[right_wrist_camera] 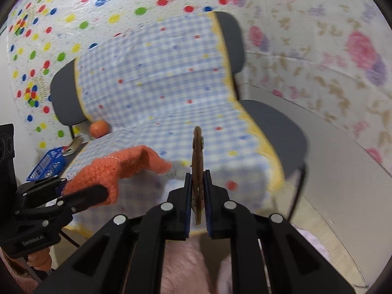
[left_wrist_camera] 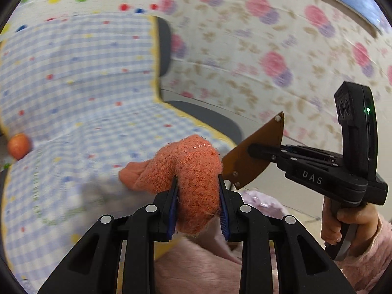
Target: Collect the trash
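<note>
My left gripper [left_wrist_camera: 198,196] is shut on a fuzzy orange sock [left_wrist_camera: 193,171] and holds it above the front of a chair seat. The sock also shows in the right wrist view [right_wrist_camera: 117,169], with the left gripper [right_wrist_camera: 61,191] beside it. My right gripper [right_wrist_camera: 197,193] is shut on a flat brown leather-like piece with rivets [right_wrist_camera: 197,161], seen edge-on. In the left wrist view that brown piece [left_wrist_camera: 254,154] hangs just right of the sock, in the right gripper [left_wrist_camera: 247,152].
A grey chair [right_wrist_camera: 276,127] is draped with a blue checked cloth [right_wrist_camera: 156,78]. An orange fruit [right_wrist_camera: 99,128] lies at the seat's back left. A blue basket [right_wrist_camera: 46,164] stands at the left. Patterned sheets [right_wrist_camera: 318,49] cover the walls.
</note>
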`<state>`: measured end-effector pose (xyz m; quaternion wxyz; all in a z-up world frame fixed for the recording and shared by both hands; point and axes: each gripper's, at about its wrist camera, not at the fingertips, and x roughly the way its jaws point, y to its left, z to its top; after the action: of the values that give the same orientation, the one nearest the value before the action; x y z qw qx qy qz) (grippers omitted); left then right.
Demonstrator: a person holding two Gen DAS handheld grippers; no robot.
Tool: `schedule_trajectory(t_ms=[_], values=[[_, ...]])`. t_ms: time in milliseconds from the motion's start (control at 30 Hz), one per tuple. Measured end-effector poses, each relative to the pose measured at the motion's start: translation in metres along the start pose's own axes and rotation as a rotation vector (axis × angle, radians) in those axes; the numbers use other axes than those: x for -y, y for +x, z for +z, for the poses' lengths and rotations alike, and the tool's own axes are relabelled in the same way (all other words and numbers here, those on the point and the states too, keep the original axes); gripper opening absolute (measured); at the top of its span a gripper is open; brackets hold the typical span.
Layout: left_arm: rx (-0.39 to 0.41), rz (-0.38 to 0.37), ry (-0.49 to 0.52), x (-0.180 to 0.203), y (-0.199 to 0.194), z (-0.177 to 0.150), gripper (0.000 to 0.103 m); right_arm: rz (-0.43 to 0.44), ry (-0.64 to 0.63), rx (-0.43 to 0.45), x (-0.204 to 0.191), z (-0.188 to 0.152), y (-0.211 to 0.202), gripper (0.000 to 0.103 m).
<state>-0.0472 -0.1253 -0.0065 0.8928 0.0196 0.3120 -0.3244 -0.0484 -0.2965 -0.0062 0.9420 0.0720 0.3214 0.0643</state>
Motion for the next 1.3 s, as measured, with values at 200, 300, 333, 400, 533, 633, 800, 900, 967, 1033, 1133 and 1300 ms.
schedule_trajectory(t_ms=[200,300,333,400,533,633,800,900,967,1033,1133,1300], values=[[-0.042,-0.122,0.09,0.054,0.024,-0.006,0.029,-0.099,0.072,0.0,0.042,-0.021,-0.039,0.01],[-0.077,-0.179,0.129,0.077,0.037,-0.012,0.029,-0.154,0.095,-0.007,0.059,-0.034,-0.053,0.01],[-0.096,-0.197,0.142,0.087,0.043,-0.016,0.029,-0.168,0.104,-0.011,0.064,-0.039,-0.057,0.01],[-0.128,-0.229,0.154,0.097,0.052,-0.02,0.029,-0.194,0.13,-0.02,0.075,-0.048,-0.064,0.01],[-0.21,-0.277,0.172,0.115,0.074,-0.03,0.03,-0.264,0.162,-0.042,0.094,-0.066,-0.072,0.01],[-0.284,-0.29,0.161,0.124,0.095,-0.035,0.03,-0.318,0.174,-0.071,0.105,-0.077,-0.073,0.01],[-0.339,-0.286,0.147,0.135,0.118,-0.037,0.034,-0.384,0.175,-0.128,0.12,-0.092,-0.06,0.011],[-0.352,-0.28,0.132,0.135,0.124,-0.036,0.046,-0.408,0.171,-0.165,0.125,-0.098,-0.049,0.011],[-0.344,-0.288,0.118,0.133,0.123,-0.035,0.061,-0.421,0.164,-0.188,0.127,-0.101,-0.043,0.027],[-0.337,-0.297,0.106,0.13,0.12,-0.035,0.072,-0.415,0.178,-0.188,0.13,-0.102,-0.042,0.042],[-0.323,-0.269,0.09,0.123,0.115,-0.031,0.076,-0.41,0.189,-0.171,0.131,-0.1,-0.049,0.042],[-0.272,-0.169,0.077,0.108,0.099,-0.029,0.086,-0.396,0.201,-0.139,0.128,-0.088,-0.058,0.054]])
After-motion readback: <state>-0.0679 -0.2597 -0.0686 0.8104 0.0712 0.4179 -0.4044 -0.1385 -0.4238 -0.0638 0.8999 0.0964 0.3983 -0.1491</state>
